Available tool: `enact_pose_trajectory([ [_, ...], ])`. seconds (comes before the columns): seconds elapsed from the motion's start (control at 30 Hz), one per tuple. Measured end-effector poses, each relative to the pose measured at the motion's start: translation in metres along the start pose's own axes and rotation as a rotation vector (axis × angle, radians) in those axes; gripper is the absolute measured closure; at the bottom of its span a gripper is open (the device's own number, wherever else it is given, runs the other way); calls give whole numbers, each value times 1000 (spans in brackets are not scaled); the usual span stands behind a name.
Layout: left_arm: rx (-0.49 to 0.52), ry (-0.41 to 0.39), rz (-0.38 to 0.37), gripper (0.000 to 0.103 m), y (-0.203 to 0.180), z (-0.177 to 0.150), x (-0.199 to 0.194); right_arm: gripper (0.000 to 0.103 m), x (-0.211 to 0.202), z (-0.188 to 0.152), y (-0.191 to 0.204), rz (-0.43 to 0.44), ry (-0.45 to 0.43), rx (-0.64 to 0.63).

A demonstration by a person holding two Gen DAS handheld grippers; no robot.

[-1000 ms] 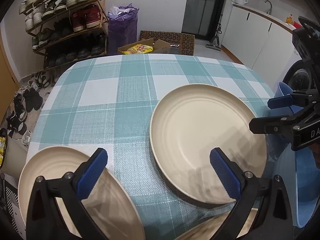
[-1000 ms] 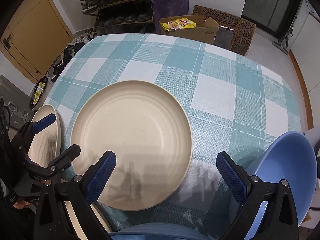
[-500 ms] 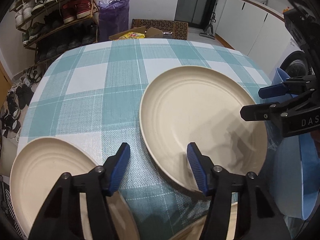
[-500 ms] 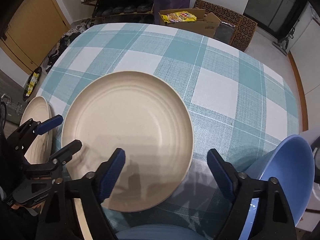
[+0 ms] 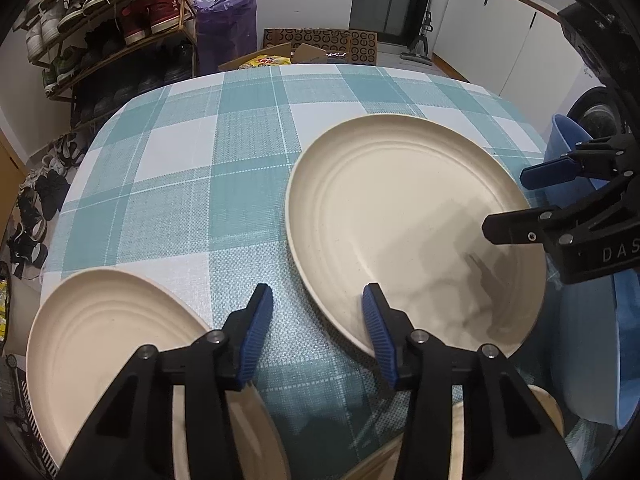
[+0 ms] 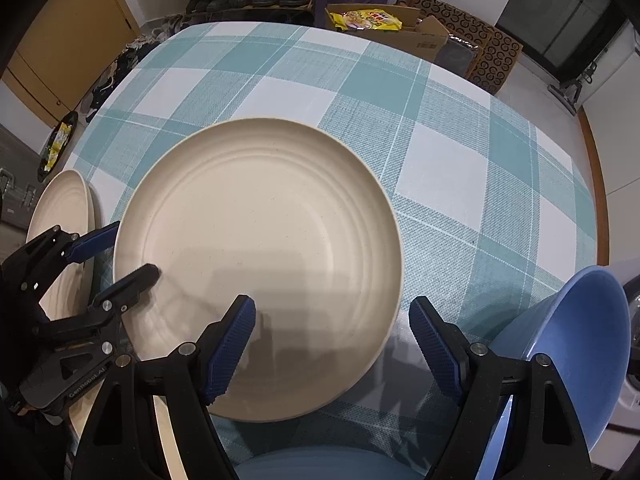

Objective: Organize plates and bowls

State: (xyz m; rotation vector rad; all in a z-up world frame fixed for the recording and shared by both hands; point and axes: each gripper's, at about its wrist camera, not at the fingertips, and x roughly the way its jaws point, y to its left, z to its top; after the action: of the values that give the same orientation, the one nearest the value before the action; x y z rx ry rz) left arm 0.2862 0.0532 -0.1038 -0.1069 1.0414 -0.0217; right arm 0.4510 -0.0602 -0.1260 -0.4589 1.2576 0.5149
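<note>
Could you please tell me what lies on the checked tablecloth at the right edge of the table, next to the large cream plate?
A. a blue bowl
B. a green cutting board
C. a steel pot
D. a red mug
A: in the right wrist view a blue bowl sits at the table's right edge, just right of the large cream plate.

Cream ridged plates (image 6: 260, 248) flat on checked cloth, blue bowl (image 6: 576, 344) tilted alongside

Shoe rack (image 5: 116, 28) (full), white cabinets (image 5: 504, 36), checked tablecloth (image 5: 224, 168)
</note>
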Motion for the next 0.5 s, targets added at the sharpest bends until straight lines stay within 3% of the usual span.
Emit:
enact_pose_trajectory([
  [0.17,-5,0,-3,57,1,0,0,21,0,0,2,72,5,9],
  [0.33,-6,1,-2,57,0,1,1,22,-3,-2,0,5,-6,8],
  [0.5,-9,1,-1,57,0,1,1,22,-5,-1,-6,10,-6,23],
])
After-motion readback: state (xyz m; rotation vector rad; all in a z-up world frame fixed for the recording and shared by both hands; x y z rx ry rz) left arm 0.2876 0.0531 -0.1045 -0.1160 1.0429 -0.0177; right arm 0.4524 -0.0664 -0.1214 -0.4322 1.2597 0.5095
